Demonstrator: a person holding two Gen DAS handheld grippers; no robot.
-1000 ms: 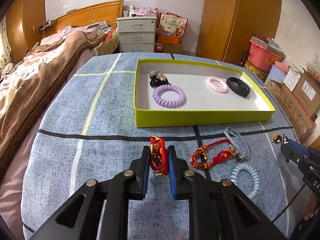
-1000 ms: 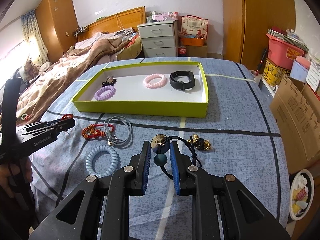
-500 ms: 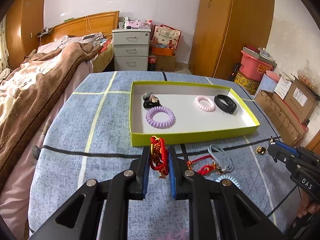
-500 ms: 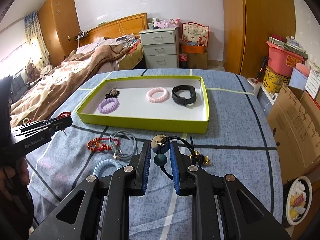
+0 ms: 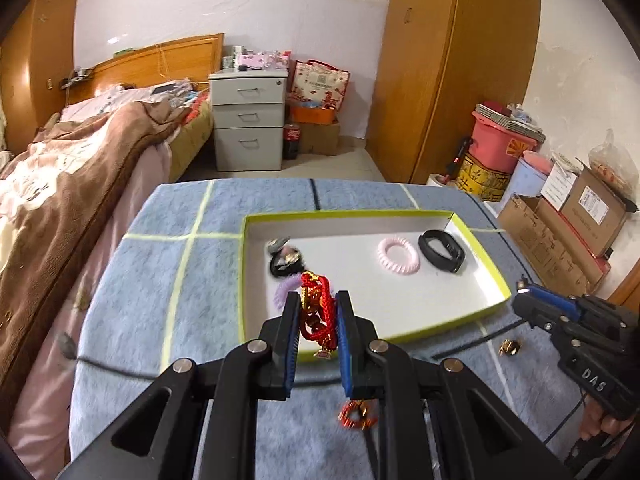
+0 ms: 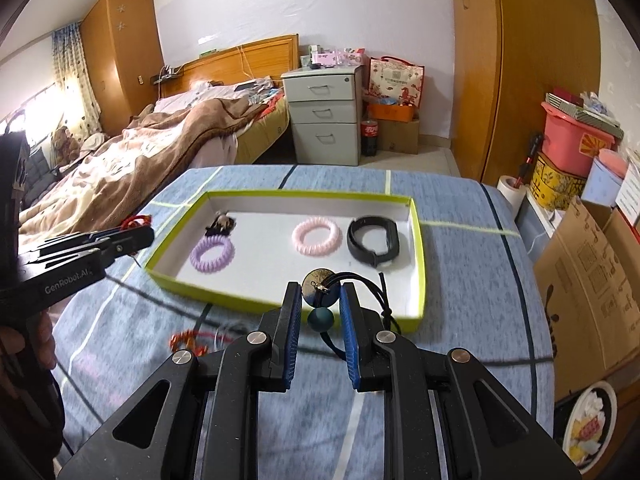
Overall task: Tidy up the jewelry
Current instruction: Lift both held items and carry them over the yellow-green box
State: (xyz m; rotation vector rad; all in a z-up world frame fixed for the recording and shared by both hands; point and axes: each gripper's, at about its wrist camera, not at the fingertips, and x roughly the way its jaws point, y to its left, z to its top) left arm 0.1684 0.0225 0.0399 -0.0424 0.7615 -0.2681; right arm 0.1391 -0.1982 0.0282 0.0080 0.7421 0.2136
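Left gripper (image 5: 318, 312) clamped on a red knotted cord bracelet (image 5: 316, 312) with gold beads; the bracelet is pinched between the blue pads and held in the air over the near left part of the green tray (image 5: 494, 280), clear of the desk (image 5: 132, 280). A small charm dangles from it below the jaws.

Inside the tray, left to right in the right wrist view: a black hair tie with a small ornament (image 6: 220, 225) near the far left corner, a purple coil hair tie (image 6: 212, 256) just in front of it, a pink coil hair tie (image 6: 316, 237) near the middle, a black wristband (image 6: 372, 242) at the right end. All four lie flat on the white floor of the tray, apart from one another except the first two, which sit close.

On the blue cloth in front of the tray a second red cord bracelet (image 6: 188, 340) lies blurred, with a pale grey loop just beside it. A small gold bead piece (image 5: 509, 347) lies on the cloth to the right, below the other gripper in the left wrist view.

Right gripper (image 6: 320, 312) clamped on a black cord necklace (image 6: 360, 292): a dark round pendant and a teal bead sit between the pads, the cord looping out to the right, held above the tray's near right edge.
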